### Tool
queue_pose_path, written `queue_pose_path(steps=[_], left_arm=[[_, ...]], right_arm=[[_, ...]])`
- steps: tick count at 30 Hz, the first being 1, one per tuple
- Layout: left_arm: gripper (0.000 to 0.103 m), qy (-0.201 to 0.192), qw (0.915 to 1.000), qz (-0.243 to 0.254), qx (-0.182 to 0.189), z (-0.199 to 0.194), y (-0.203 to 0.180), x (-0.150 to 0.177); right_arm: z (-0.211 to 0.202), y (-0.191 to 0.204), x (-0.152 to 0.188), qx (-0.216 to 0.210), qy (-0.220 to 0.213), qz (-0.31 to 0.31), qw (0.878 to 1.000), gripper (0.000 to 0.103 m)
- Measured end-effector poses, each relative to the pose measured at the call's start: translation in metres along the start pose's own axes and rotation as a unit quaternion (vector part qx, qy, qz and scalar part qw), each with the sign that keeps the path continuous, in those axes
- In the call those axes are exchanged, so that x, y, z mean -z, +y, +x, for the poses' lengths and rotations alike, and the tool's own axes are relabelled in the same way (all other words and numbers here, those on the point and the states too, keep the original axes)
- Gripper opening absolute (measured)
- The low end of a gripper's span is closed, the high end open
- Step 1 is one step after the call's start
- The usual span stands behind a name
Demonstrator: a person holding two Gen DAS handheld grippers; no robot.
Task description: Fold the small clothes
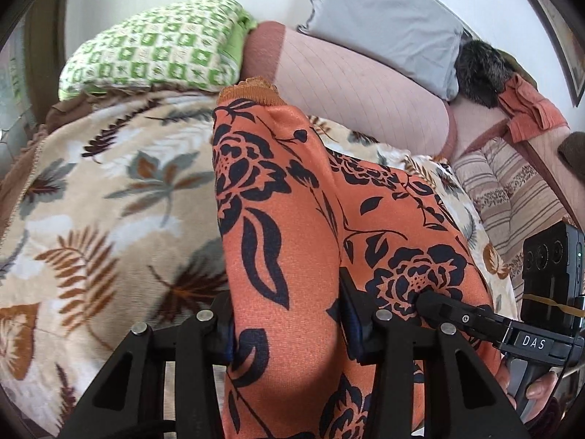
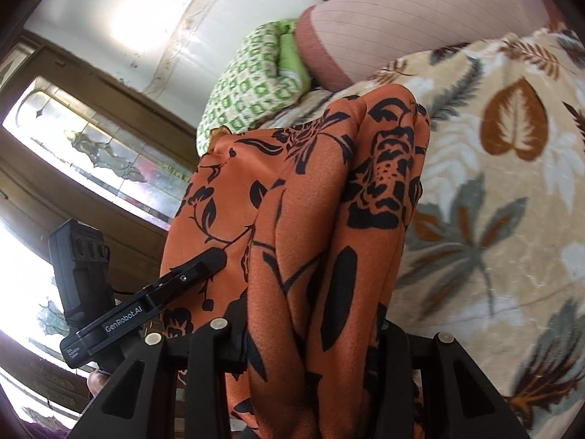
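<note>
Between the jaws of each claw, left gripper [image 1: 289, 333] and right gripper [image 2: 310, 336], hangs the orange black-flowered knit garment [image 1: 310, 219], pinched and raised over the leaf-print fleece blanket [image 1: 109, 190]. Likely mid-fold; next, lay it flat beyond the claws.

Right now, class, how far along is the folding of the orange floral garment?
Done: both grippers have gripped it. In hand: the left gripper and right gripper each pinch the orange floral garment, which hangs bunched above the leaf-print blanket. Left: spreading it flat and folding; no neat fold shows yet.
</note>
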State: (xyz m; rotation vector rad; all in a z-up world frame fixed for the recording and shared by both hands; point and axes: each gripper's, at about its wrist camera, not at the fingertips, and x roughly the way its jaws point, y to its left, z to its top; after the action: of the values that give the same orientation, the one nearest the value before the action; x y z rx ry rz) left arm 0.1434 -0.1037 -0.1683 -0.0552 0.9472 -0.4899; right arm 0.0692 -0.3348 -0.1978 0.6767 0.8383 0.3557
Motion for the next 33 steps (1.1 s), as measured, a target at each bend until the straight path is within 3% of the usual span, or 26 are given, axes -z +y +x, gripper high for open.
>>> queue_pose_path(steps=[10, 26, 31, 33], left_arm=[[0.046, 0.000, 0.9997, -0.018, -0.013, -0.008, 0.041, 0.015], [0.047, 0.070, 0.9965, -0.039, -0.025, 0.058, 0.077, 0.046], [0.058, 0.069, 0.9961, -0.032, -0.046, 0.066, 0.075, 0.056], [0.062, 0.063, 0.9959, -0.020, -0.061, 0.064, 0.071, 0.057]], right_arm=[[0.034, 0.039, 0.007, 0.005, 0.012, -0.021, 1.000, 0.040], [0.102, 0.012, 0.020, 0.045, 0.057, -0.023, 0.997, 0.040], [0.116, -0.009, 0.027, 0.056, 0.073, -0.015, 0.996, 0.041], [0.120, -0.019, 0.026, 0.056, 0.080, -0.007, 0.995, 0.050]])
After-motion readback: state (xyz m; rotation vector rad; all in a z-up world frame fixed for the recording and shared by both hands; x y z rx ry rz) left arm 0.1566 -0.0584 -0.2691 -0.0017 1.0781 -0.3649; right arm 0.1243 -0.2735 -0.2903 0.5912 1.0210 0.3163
